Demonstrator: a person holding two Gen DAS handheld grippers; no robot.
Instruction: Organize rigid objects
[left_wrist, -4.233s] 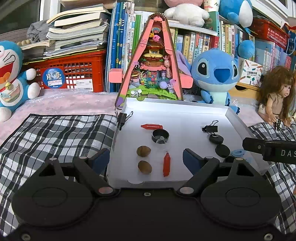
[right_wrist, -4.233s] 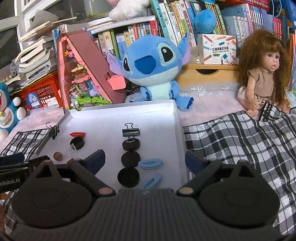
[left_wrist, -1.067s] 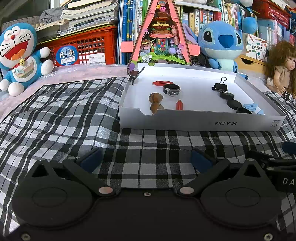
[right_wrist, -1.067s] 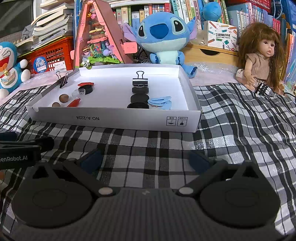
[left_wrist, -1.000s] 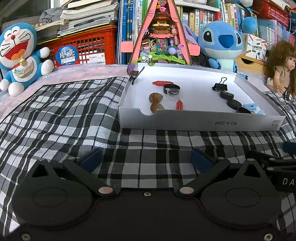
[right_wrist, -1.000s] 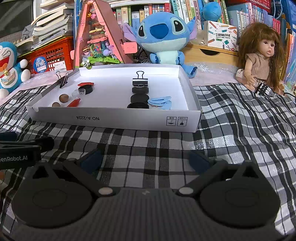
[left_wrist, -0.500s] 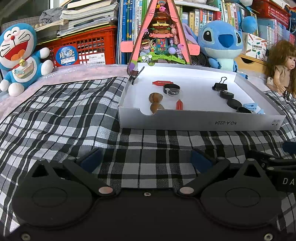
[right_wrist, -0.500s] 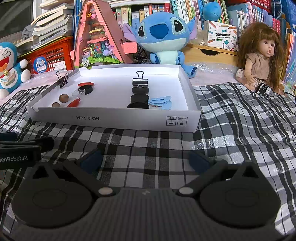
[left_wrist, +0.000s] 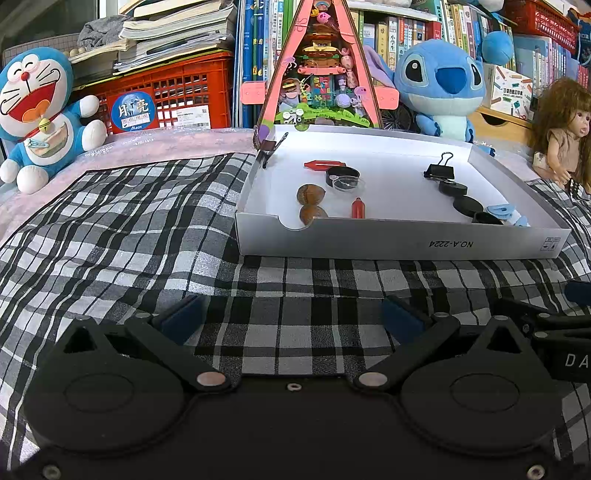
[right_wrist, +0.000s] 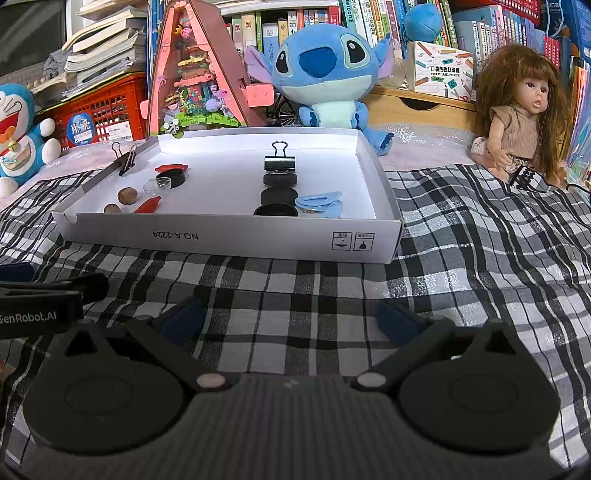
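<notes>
A white cardboard tray (left_wrist: 402, 242) (right_wrist: 236, 240) lies on the checked cloth ahead of both grippers. It holds two walnuts (left_wrist: 311, 192) (right_wrist: 127, 194), two red pieces (left_wrist: 357, 207), a black cap with a clear lid (left_wrist: 342, 176) (right_wrist: 173, 179), a black binder clip (left_wrist: 439, 170) (right_wrist: 279, 162), three black discs in a row (left_wrist: 467, 205) (right_wrist: 278, 195) and pale blue clips (left_wrist: 500, 210) (right_wrist: 319, 201). Another binder clip (left_wrist: 271, 149) (right_wrist: 125, 158) grips the tray's left wall. My left gripper (left_wrist: 291, 317) and right gripper (right_wrist: 290, 317) are open and empty, low over the cloth in front of the tray.
Behind the tray stand a pink triangular toy house (left_wrist: 319, 66), a blue Stitch plush (left_wrist: 441, 85) (right_wrist: 328, 74), a Doraemon plush (left_wrist: 35, 110), a red crate (left_wrist: 166, 96) and a doll (right_wrist: 524, 110). Books fill the back shelf. The checked cloth (left_wrist: 129, 229) lies around the tray.
About four seconds ago both grippers were over the tray; they have since drawn back to the cloth in front of it. Over the last second nothing has moved.
</notes>
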